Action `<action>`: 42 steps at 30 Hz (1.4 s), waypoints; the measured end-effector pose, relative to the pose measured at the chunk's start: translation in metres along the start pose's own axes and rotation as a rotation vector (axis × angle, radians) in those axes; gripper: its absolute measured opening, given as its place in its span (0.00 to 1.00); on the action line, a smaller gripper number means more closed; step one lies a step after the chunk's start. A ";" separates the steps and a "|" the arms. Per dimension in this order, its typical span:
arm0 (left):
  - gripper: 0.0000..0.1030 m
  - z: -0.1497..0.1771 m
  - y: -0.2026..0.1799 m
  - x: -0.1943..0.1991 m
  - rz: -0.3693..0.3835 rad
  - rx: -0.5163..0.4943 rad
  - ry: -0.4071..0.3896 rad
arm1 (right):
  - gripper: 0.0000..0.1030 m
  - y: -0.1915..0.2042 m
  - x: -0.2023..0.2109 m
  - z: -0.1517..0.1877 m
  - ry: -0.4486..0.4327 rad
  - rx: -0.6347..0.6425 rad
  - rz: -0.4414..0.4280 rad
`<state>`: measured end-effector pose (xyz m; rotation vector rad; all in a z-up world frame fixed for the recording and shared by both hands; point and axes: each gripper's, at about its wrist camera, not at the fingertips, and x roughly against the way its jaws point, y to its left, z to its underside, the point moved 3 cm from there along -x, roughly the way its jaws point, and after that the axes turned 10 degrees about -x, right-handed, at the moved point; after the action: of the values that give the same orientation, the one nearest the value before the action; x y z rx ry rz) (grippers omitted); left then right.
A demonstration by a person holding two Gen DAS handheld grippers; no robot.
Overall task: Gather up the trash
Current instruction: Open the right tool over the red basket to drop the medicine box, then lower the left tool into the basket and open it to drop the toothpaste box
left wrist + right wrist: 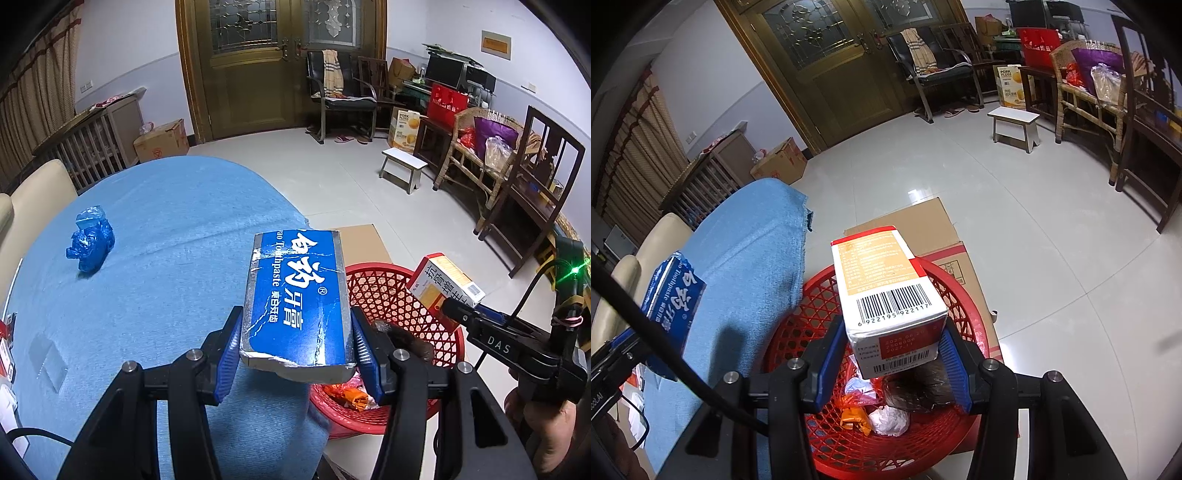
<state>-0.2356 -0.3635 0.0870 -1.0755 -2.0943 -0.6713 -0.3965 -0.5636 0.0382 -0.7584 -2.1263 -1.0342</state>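
Note:
My left gripper is shut on a blue toothpaste box, held over the edge of the blue-clothed table beside the red mesh basket. My right gripper is shut on a white and orange carton, held above the red basket, which holds several wrappers and a dark lump. The carton and the right gripper also show in the left wrist view. The toothpaste box shows at the left of the right wrist view. A crumpled blue plastic bag lies on the table.
The basket stands on flattened cardboard on the tiled floor. A small white stool, wooden and wicker chairs and boxes stand farther back. A cream chair back is at the table's left.

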 end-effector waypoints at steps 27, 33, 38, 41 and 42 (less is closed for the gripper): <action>0.55 -0.008 -0.039 -0.019 0.046 -0.068 0.034 | 0.70 -0.017 0.006 -0.013 -0.019 -0.040 0.004; 0.55 -0.006 -0.050 -0.026 0.066 -0.080 0.052 | 0.70 -0.026 0.019 -0.020 -0.048 -0.064 0.001; 0.55 -0.005 -0.056 -0.029 0.076 -0.089 0.062 | 0.70 -0.029 0.022 -0.021 -0.052 -0.069 0.001; 0.55 -0.004 -0.060 -0.031 0.080 -0.095 0.065 | 0.70 -0.028 0.023 -0.020 -0.056 -0.065 0.000; 0.55 -0.004 -0.060 -0.031 0.083 -0.095 0.067 | 0.70 -0.028 0.023 -0.021 -0.056 -0.065 -0.002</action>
<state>-0.2714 -0.4136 0.0578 -1.1696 -1.9667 -0.7623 -0.4249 -0.5900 0.0532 -0.8254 -2.1498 -1.0989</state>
